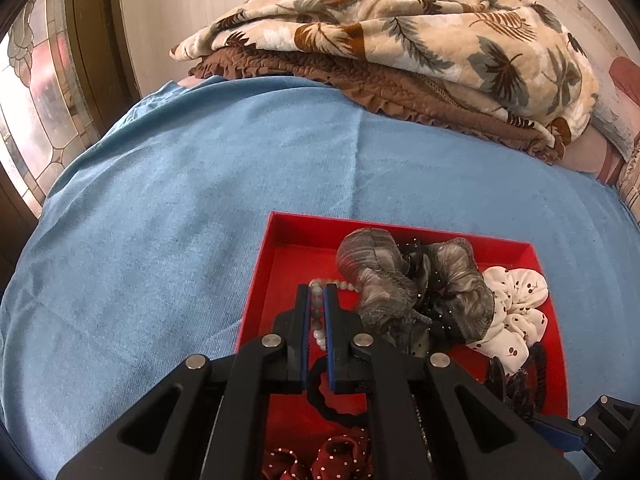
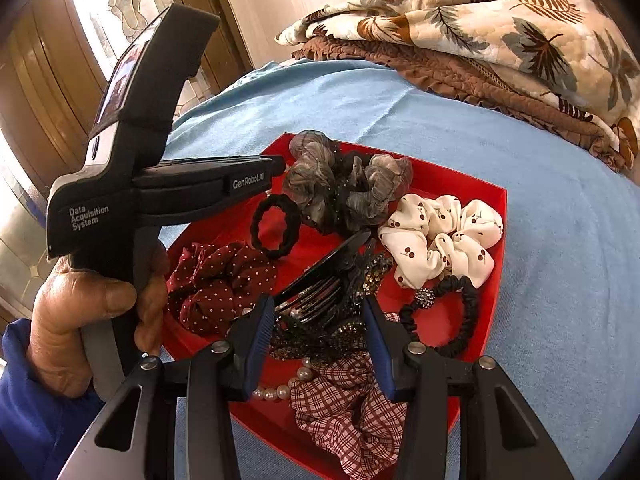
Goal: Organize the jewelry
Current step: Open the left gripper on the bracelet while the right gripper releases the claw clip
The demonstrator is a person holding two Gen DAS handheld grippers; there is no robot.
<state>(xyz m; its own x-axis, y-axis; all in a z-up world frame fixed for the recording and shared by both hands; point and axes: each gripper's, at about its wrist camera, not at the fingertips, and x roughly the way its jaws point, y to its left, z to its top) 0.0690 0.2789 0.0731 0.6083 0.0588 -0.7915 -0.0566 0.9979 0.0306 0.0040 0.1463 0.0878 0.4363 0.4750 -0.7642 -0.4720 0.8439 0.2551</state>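
Observation:
A red tray lies on a blue cloth and holds scrunchies, hair ties and clips. My left gripper is shut on a pearl bead strand over the tray's left part, beside a grey scrunchie. My right gripper is open over the tray's near side, above a black hair clip and a sparkly clip. More pearls lie between its fingers, next to a plaid scrunchie. The left gripper's body shows in the right wrist view, held by a hand.
In the tray: a white cherry scrunchie, a dark red dotted scrunchie, a black hair tie, a black tie with a bead. Folded blankets lie at the back. A stained-glass door stands at the left.

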